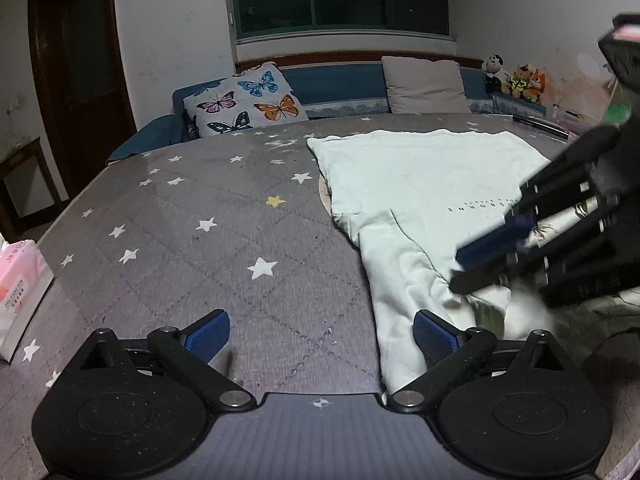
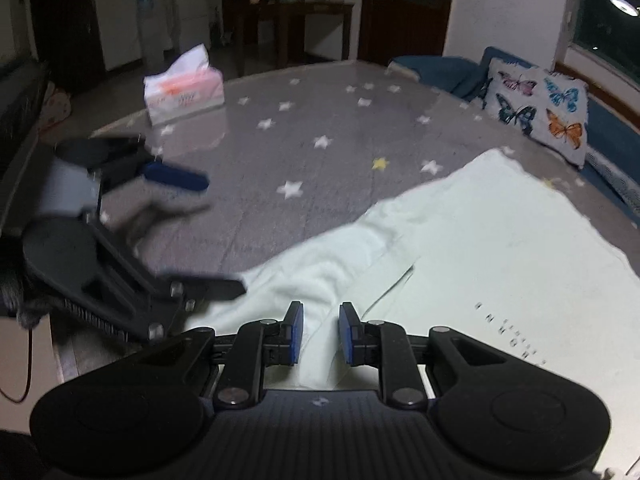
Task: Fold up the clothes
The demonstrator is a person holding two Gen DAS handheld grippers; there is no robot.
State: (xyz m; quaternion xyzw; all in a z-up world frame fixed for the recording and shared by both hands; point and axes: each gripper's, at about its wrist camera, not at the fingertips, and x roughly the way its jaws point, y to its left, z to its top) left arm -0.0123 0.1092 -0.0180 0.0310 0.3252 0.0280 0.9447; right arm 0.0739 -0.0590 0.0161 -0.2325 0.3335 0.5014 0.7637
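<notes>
A pale mint-green shirt point(image 1: 420, 184) with small dark lettering lies partly folded on the grey star-patterned table cover point(image 1: 224, 216); it also shows in the right wrist view point(image 2: 480, 240). My left gripper point(image 1: 320, 332) is open over the cover, its right finger at the shirt's near-left edge. My right gripper point(image 2: 319, 332) is part open with a fold of the shirt's sleeve between its blue pads point(image 2: 295, 332), not clamped. The right gripper shows blurred in the left wrist view point(image 1: 520, 252). The left gripper shows blurred in the right wrist view point(image 2: 168, 208).
A pink tissue pack point(image 2: 184, 88) stands on the table's far side; it shows at the left edge in the left wrist view point(image 1: 18, 280). A blue sofa point(image 1: 340, 84) with a butterfly cushion point(image 1: 244, 100), a grey cushion and plush toys point(image 1: 516, 78) lies behind the table.
</notes>
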